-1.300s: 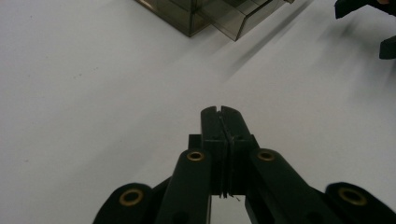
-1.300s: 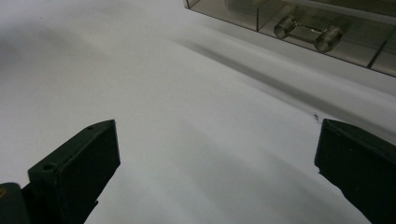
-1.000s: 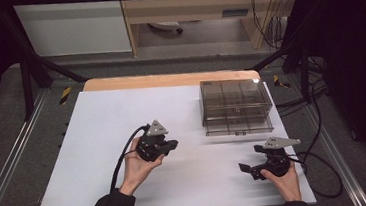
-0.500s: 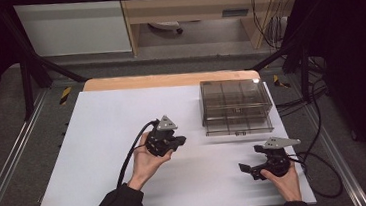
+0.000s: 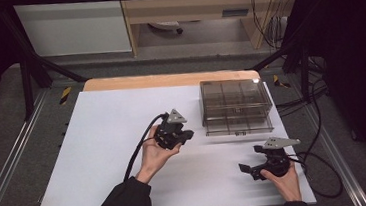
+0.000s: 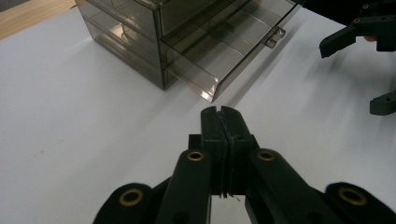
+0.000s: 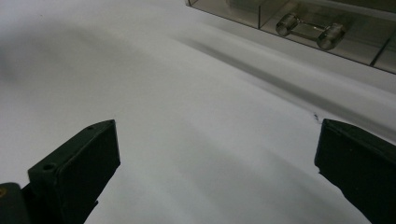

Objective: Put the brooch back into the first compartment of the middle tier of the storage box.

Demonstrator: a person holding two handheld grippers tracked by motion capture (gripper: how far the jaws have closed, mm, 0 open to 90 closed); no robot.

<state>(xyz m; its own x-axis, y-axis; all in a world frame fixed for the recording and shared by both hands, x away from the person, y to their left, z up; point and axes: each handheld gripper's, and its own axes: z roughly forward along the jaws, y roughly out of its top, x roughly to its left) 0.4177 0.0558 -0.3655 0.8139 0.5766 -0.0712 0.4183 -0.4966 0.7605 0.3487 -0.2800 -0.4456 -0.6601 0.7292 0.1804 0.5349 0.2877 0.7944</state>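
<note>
Black jaws on my left tongs are pressed tight together, and nothing is caught between them. My left hand has carried them across the white table toward the see-through drawer box. A second ago they were farther to the left and nearer to me. Now they hang just beside the box's bottom drawer, close to its left corner but not touching it.

My right tongs have not moved. Their jaws stand wide apart with only bare table between them. They wait near the front edge of the table, on my side of the box, well short of it.

The box sits near the far right part of the table, by the wooden strip. Its bottom drawer is pulled out a little toward me. In the right gripper view I can see the little clear handle on the front of the drawer. I cannot tell if anything is inside the drawers.

I think my left tongs are getting ready to work on that drawer. With the jaws shut, I guess they could push the drawer in, or they must open first to grab something. My right tongs look ready to take the handle.
</note>
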